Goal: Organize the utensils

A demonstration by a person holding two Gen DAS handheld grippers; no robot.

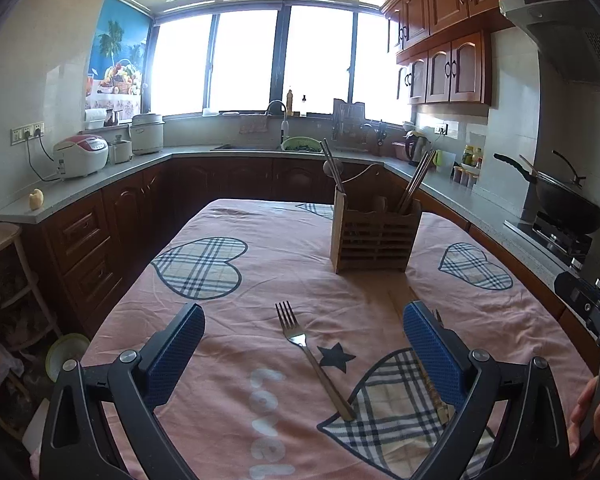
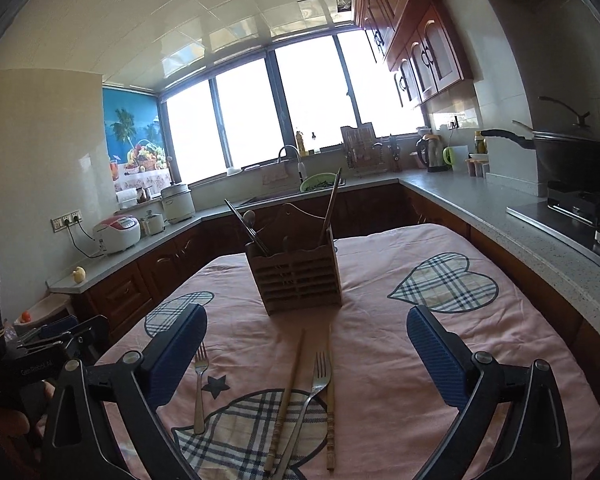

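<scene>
A wooden slatted utensil holder [image 1: 374, 236] stands on the pink tablecloth [image 1: 260, 280], with chopsticks and a spoon sticking out; it also shows in the right wrist view [image 2: 298, 276]. A metal fork [image 1: 312, 354] lies between the fingers of my open, empty left gripper [image 1: 304, 320]. In the right wrist view my open, empty right gripper [image 2: 306, 320] hovers above a second fork [image 2: 314, 392] and two wooden chopsticks [image 2: 286, 400]. The first fork [image 2: 199, 388] lies by its left finger. The left gripper's body [image 2: 40, 356] shows at the left edge.
Kitchen counters wrap around the table: rice cookers [image 1: 82, 156] at left, sink [image 1: 256, 146] under the window, kettle [image 1: 416, 146] and a wok [image 1: 568, 200] on the stove at right. A shelf rack [image 1: 8, 280] stands left of the table.
</scene>
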